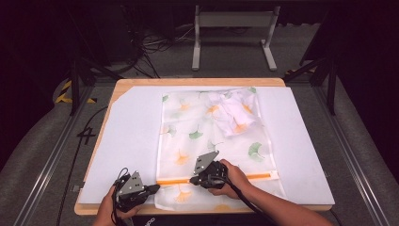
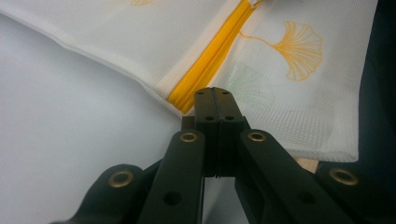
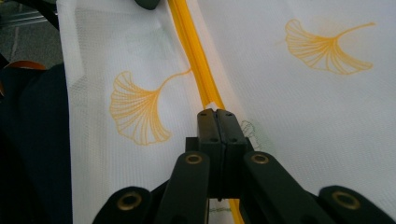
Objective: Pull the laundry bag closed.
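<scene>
Counts on the worktop [image 1: 122, 141]

One mesh bag [image 1: 188, 127] with one orange zipper [image 1: 174, 181] is counted, one crumpled white cloth [image 1: 234, 112] inside it, and one white mat [image 1: 291, 141] beneath. Two tools are counted, the left tool [image 1: 153, 189] and the right tool [image 1: 194, 180], each carried in one hand.

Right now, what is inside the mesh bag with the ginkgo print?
Through the mesh bag, a crumpled white printed cloth shows at the far right corner. Its folds hide what garment it is. The yellow zipper runs along the near end.

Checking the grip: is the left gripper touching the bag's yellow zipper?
Touching: in the left gripper view, the left gripper has its shut tips meeting the end of the yellow zipper.
</scene>
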The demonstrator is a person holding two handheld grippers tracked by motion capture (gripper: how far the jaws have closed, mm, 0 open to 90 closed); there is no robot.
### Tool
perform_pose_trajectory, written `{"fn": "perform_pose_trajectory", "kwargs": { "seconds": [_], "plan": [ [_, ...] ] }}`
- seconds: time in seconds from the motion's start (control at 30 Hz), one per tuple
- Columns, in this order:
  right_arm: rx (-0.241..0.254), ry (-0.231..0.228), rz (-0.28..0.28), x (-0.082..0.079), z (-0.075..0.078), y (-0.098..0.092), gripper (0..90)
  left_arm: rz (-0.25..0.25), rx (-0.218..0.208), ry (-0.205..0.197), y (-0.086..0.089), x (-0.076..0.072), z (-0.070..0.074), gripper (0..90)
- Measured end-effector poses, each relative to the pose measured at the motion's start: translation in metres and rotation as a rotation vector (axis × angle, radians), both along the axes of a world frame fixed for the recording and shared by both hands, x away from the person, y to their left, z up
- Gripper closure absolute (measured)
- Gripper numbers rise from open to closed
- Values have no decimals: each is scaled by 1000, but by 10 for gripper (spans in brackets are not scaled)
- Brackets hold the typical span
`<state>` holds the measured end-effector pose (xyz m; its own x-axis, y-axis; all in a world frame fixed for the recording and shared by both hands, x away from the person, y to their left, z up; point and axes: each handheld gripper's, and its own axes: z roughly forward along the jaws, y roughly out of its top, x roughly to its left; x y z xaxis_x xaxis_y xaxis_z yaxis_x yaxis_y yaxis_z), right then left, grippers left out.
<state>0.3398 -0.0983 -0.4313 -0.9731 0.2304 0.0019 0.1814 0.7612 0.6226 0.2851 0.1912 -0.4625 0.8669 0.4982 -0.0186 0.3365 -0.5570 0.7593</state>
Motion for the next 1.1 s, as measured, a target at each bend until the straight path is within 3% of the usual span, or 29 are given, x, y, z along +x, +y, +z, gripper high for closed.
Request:
{"fn": "perform_pose_trajectory", "kwargs": {
  "seconds": [0.33, 1.1],
  "plan": [
    [-8, -3, -15, 0, 1, -16, 900, -1, -2, 2, 0, 0, 0, 900],
    [12, 11, -110, -2, 3, -68, 900, -3, -2, 6, 0, 1, 0, 900]
  ]
}}
